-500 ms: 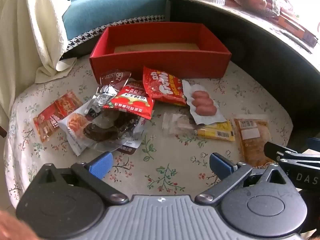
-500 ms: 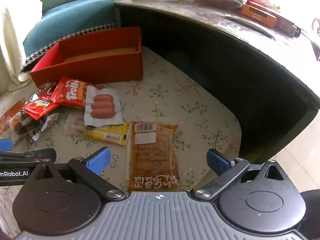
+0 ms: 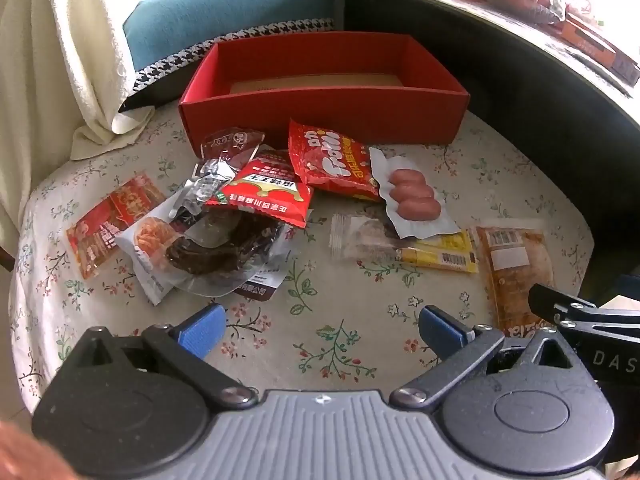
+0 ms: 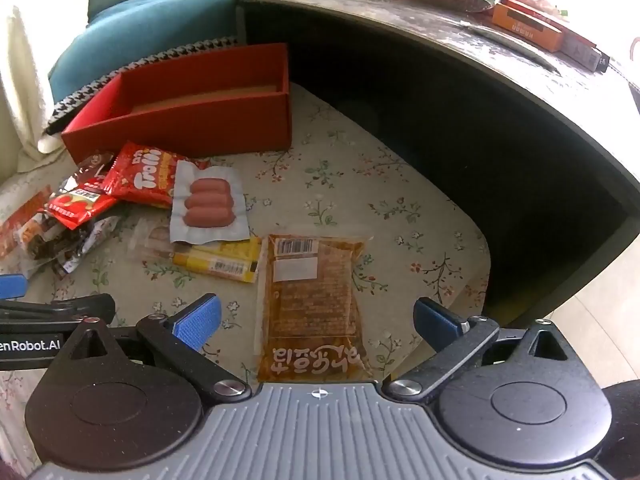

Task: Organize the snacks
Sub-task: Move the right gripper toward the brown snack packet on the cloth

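Almost nothing has changed: the orange packet (image 4: pixel 312 300) sits very slightly lower in the right wrist view.

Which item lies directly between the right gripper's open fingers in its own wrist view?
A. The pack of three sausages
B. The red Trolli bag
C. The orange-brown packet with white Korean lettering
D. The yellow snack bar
C: in the right wrist view the orange-brown packet lies on the floral cloth between the wide-open right gripper fingers, untouched; the other snacks lie farther off, towards the red box.
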`<action>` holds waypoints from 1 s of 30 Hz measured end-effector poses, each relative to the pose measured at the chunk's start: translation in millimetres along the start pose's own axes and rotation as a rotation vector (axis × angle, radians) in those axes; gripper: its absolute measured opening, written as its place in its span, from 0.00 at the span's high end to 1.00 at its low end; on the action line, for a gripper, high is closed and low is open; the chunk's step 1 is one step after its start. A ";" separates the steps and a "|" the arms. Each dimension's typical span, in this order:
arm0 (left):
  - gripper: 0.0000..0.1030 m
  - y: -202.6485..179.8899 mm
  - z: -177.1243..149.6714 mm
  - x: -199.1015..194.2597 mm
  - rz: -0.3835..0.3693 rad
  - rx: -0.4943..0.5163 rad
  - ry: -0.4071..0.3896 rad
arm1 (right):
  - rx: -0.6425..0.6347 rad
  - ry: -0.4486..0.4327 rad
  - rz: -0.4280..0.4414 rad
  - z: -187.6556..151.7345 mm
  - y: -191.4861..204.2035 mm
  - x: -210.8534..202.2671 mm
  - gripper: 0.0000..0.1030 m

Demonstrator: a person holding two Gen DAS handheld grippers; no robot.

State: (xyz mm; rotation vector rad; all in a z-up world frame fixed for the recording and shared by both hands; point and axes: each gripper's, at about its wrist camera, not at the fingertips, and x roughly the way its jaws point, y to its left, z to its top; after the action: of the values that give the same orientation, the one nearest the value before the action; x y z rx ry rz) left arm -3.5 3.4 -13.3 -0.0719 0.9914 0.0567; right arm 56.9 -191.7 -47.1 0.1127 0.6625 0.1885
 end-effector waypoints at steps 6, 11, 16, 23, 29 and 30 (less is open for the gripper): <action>0.05 -0.8 3.6 -0.4 0.002 -0.001 0.006 | 0.000 0.008 -0.002 -0.5 0.9 0.6 0.00; 0.05 -1.1 4.0 -0.5 0.004 0.001 0.008 | -0.004 0.020 -0.001 0.3 1.4 3.2 0.00; 0.05 -1.8 4.4 0.3 0.006 0.001 0.010 | -0.002 0.031 0.004 0.5 2.1 5.5 0.00; 0.05 -1.5 4.5 1.6 0.006 0.004 0.014 | -0.003 0.043 0.008 1.0 3.3 7.8 0.00; 0.05 -1.6 4.6 2.5 0.009 0.005 0.016 | -0.003 0.049 0.008 0.5 4.3 9.1 0.00; 0.05 -1.3 4.6 3.0 0.008 0.005 0.016 | -0.004 0.050 0.008 0.5 4.3 9.5 0.00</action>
State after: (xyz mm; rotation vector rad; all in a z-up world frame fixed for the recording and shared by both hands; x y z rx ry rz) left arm 2.1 2.5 -13.3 -0.0635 1.0082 0.0613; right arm 64.0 -185.5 -51.6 0.1075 0.7120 0.2011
